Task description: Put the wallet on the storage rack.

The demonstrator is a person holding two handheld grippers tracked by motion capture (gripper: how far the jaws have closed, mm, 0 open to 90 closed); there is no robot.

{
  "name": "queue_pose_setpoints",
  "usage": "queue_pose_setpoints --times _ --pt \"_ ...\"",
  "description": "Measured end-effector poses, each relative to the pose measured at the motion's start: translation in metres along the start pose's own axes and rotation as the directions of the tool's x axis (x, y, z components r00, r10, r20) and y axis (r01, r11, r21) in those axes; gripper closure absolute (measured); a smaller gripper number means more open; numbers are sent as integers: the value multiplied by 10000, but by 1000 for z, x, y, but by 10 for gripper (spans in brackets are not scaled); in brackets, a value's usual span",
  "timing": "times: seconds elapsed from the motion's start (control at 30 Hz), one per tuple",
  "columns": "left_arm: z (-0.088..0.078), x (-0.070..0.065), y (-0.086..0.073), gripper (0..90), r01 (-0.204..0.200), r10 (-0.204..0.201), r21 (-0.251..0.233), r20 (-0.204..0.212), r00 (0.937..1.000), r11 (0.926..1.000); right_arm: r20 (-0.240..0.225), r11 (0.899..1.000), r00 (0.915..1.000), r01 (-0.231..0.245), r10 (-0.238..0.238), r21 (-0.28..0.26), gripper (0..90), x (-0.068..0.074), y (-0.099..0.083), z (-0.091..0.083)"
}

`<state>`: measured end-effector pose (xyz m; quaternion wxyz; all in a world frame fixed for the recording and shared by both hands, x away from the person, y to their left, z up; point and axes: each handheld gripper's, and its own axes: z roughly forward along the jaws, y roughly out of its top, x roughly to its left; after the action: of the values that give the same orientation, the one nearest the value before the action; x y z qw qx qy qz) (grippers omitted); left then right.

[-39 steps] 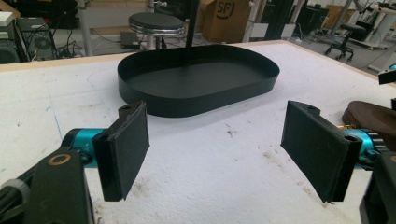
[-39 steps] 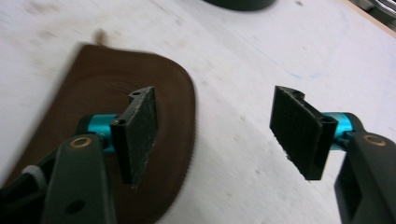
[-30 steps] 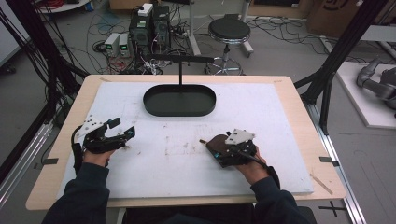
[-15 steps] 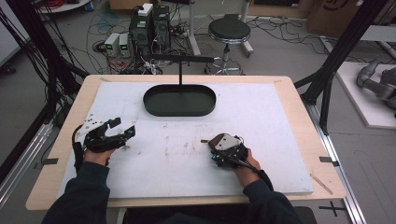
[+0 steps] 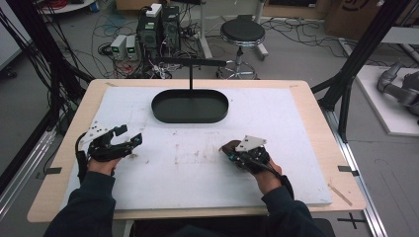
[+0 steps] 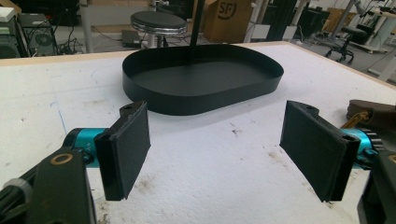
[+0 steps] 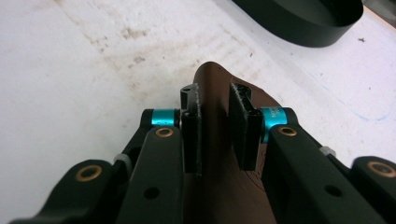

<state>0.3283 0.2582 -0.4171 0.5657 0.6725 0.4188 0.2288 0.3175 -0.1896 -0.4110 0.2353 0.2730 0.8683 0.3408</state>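
A brown leathery object point(image 7: 212, 79) lies on the white table cover near the front right; its tip point(image 5: 228, 146) pokes out leftward from my right gripper point(image 5: 231, 152). That gripper's jaws have just been closing, and its pads point(image 7: 192, 130) now pinch a fold of the brown object, with the right gripper point(image 7: 215, 100) shut on it. My left gripper point(image 5: 129, 136) rests at the front left, wide open with bare table between its pads point(image 6: 133, 144). In the left gripper view the brown object point(image 6: 369, 114) shows at the far right.
A black oval tray point(image 5: 159, 106) with an upright post and crossbar point(image 5: 191, 62) stands at the back middle; its wall point(image 6: 196, 100) faces the left gripper and its edge point(image 7: 303, 18) shows beyond the right one. Stool, cables and equipment lie on the floor beyond.
The right gripper's jaws have closed onto the brown object, and that hand has shifted slightly. The left gripper has stayed where it was, still open.
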Motion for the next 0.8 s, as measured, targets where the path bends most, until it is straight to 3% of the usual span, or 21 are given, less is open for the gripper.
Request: queue_pose_setpoints --times 0.07,0.17,0.33,0.47,0.53,0.6,0.63,0.67,0.7,0.73,0.8 --pt "0 0 0 241 -22 22 17 12 10000 10000 -157 10000 9999 -59 58 -80 782 -2 0 -1" --pt "-1 0 0 243 -46 46 -7 -16 10000 10000 -725 9961 9956 -639 594 -616 798 -7 2 -7" --pt "0 0 0 243 -23 23 14 2 10000 10000 -1540 9780 9781 -1607 1397 -1330 800 -16 2 -15" --pt "-1 0 0 243 -44 44 26 -3 10000 10000 -1372 9612 9645 -2435 2258 -1297 799 -27 -8 -10" --pt "-1 0 0 244 -43 43 10 -18 10000 10000 -1427 9438 9505 -2961 2760 -1471 797 -34 -11 -11" --pt "-1 0 0 243 -43 43 34 -7 10000 10000 -1086 9379 9480 -3131 2991 -1493 793 -38 -13 -13" --pt "-1 0 0 244 -53 53 66 -4 10000 10000 -1000 9326 9433 -3287 3166 -1490 787 -42 -16 -13" --pt "-1 0 0 244 -52 52 55 -1 10000 10000 -999 9211 9350 -3528 3403 -1646 780 -45 -18 -13" --pt "-1 0 0 244 -68 68 51 -10 10000 10000 -851 9161 9324 -3610 3512 -1745 775 -47 -18 -15" --pt "-1 0 0 244 -99 99 65 -7 10000 9999 -547 9179 9368 -3497 3457 -1875 772 -48 -18 -17" --pt "-1 -1 0 244 -95 95 54 -1 10000 9999 -272 9116 9321 -3591 3612 -2002 770 -51 -20 -19"
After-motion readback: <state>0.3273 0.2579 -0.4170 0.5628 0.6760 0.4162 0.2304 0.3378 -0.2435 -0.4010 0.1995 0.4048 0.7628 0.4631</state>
